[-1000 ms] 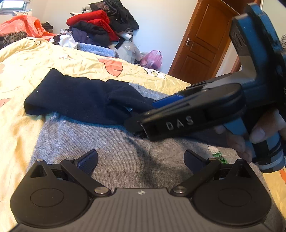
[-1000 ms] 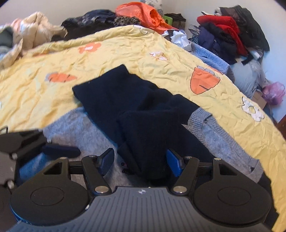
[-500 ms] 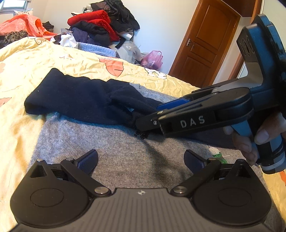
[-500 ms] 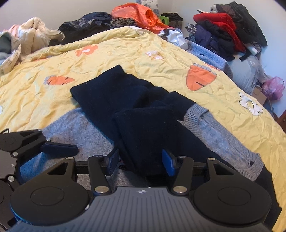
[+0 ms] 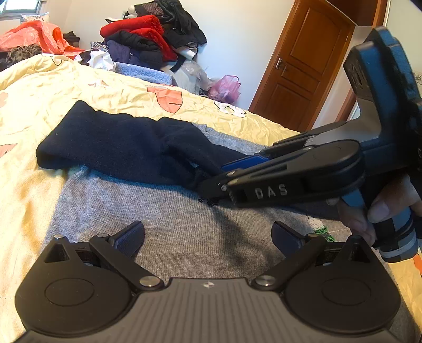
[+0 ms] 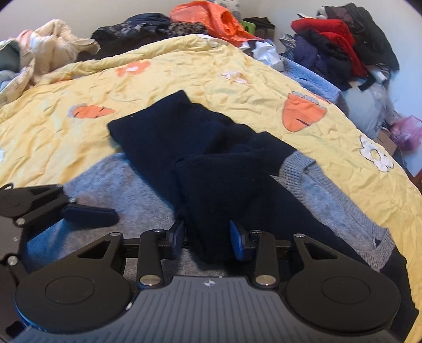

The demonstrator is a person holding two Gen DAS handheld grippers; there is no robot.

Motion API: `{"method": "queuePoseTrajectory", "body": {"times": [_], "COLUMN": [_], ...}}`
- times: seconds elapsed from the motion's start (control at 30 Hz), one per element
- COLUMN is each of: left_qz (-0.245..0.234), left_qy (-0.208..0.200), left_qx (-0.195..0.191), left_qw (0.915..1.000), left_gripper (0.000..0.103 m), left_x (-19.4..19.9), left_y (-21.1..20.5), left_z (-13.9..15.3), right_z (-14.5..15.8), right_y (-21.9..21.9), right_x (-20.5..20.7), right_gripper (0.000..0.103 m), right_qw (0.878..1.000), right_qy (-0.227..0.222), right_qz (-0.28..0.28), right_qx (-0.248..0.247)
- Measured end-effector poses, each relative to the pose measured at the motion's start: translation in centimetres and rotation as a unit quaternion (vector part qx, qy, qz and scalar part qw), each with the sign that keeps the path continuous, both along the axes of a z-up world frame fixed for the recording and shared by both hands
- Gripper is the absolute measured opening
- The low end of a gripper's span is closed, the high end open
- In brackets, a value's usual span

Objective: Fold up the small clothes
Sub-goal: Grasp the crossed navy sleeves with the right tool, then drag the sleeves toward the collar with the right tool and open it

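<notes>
A grey knit sweater [image 5: 190, 232] with dark navy sleeves lies flat on the yellow quilt. One navy sleeve [image 5: 113, 145] is folded across its upper part. My left gripper [image 5: 208, 234] is open and empty, low over the grey body. My right gripper [image 6: 208, 237] is closing around the end of the navy sleeve [image 6: 216, 190], with cloth between its blue pads and a gap still showing. It also shows in the left wrist view [image 5: 219, 179], reaching in from the right.
The yellow quilt [image 6: 184, 74] with orange and white prints covers the bed. Piles of clothes [image 5: 147, 39] sit at the far side, an orange bag [image 6: 213, 18] beyond. A wooden door [image 5: 306, 63] stands at the right.
My right gripper's fingers have narrowed around the navy sleeve end and it has drawn back to the right. The left gripper has not moved.
</notes>
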State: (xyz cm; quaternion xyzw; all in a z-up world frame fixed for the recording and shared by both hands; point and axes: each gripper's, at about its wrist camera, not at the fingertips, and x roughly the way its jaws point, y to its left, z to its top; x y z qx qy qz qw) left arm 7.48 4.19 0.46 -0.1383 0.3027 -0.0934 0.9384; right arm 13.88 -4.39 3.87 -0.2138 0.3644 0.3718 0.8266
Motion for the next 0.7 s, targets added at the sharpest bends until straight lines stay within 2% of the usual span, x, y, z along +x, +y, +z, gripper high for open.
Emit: {"method": "queuePoseTrajectory", "body": {"times": [0.07, 0.23, 0.37, 0.43, 0.47, 0.53, 0.57, 0.6, 0.63, 0.67, 0.7], "left_qz": [0.000, 0.000, 0.000, 0.000, 0.000, 0.000, 0.000, 0.000, 0.000, 0.000, 0.000], "left_qy": [0.000, 0.000, 0.000, 0.000, 0.000, 0.000, 0.000, 0.000, 0.000, 0.000, 0.000], "left_qx": [0.000, -0.001, -0.001, -0.001, -0.001, -0.001, -0.001, -0.001, -0.001, -0.001, 0.000], "left_qw": [1.0000, 1.0000, 1.0000, 1.0000, 1.0000, 1.0000, 1.0000, 1.0000, 1.0000, 1.0000, 1.0000], "left_gripper": [0.103, 0.103, 0.103, 0.103, 0.103, 0.103, 0.103, 0.103, 0.103, 0.103, 0.103], "left_x": [0.0, 0.0, 0.0, 0.0, 0.0, 0.0, 0.0, 0.0, 0.0, 0.0, 0.0], "left_y": [0.0, 0.0, 0.0, 0.0, 0.0, 0.0, 0.0, 0.0, 0.0, 0.0, 0.0], "left_z": [0.0, 0.0, 0.0, 0.0, 0.0, 0.0, 0.0, 0.0, 0.0, 0.0, 0.0], "right_z": [0.1, 1.3, 2.4, 2.2, 1.7, -0.3, -1.4, -2.2, -2.7, -3.0, -3.3], "right_y": [-0.3, -2.9, -6.9, -10.2, -12.1, -15.8, -17.2, -18.1, -18.7, -19.2, -19.5], "right_x": [0.5, 1.9, 2.9, 3.8, 4.4, 5.5, 5.8, 5.9, 5.8, 5.8, 5.8], "right_gripper": [0.011, 0.010, 0.010, 0.010, 0.010, 0.013, 0.021, 0.023, 0.029, 0.042, 0.049], "right_qw": [1.000, 0.993, 0.978, 0.961, 0.949, 0.914, 0.900, 0.889, 0.881, 0.875, 0.868], "right_qy": [0.012, 0.050, 0.068, 0.085, 0.100, 0.147, 0.166, 0.177, 0.182, 0.187, 0.189], "right_qz": [-0.016, -0.069, -0.127, -0.173, -0.206, -0.269, -0.292, -0.308, -0.314, -0.317, -0.320], "right_qx": [0.005, 0.077, 0.152, 0.196, 0.219, 0.265, 0.279, 0.289, 0.302, 0.315, 0.330]}}
